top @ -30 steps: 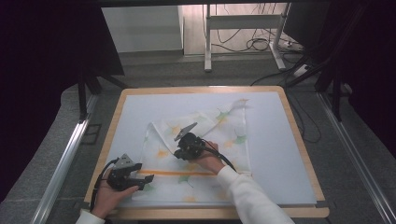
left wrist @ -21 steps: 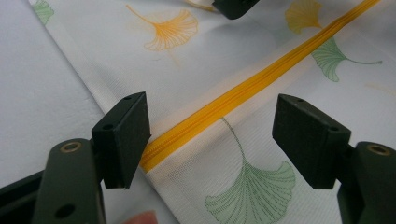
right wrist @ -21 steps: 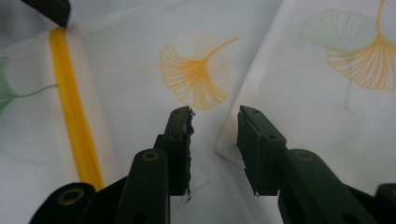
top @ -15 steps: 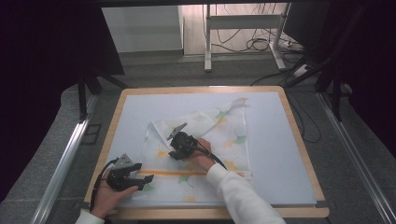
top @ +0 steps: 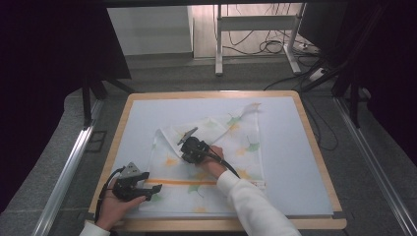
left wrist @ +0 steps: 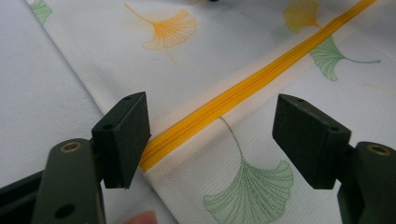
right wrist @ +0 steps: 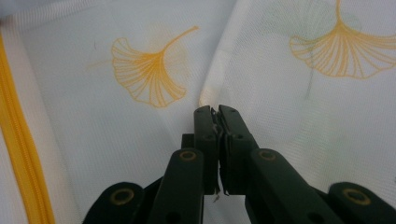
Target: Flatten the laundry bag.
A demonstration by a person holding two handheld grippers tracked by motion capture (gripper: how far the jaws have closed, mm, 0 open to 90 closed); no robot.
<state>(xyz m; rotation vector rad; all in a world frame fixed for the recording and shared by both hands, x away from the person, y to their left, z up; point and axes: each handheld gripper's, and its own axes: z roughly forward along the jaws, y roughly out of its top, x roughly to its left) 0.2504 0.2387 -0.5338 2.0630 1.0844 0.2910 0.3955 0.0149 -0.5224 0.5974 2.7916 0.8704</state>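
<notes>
Cloth (right wrist: pixel 140 140) pinched, right gripper (right wrist: pixel 216 112) jaws closed

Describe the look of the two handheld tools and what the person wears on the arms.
Both are black. The left tool has a grey three-cornered plate on top and a black cable trailing from it; its jaws end in flat rectangular black pads, on arms with brass-coloured rivets. The right tool has a grey plate too, a black cable along the arm and slim jaws. The right arm wears a white sleeve.

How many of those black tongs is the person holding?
2. The left tongs stand open over the yellow zipper of the cloth, near-left; the right tongs, mid-cloth, have just been closing, nothing clearly between them.
</notes>
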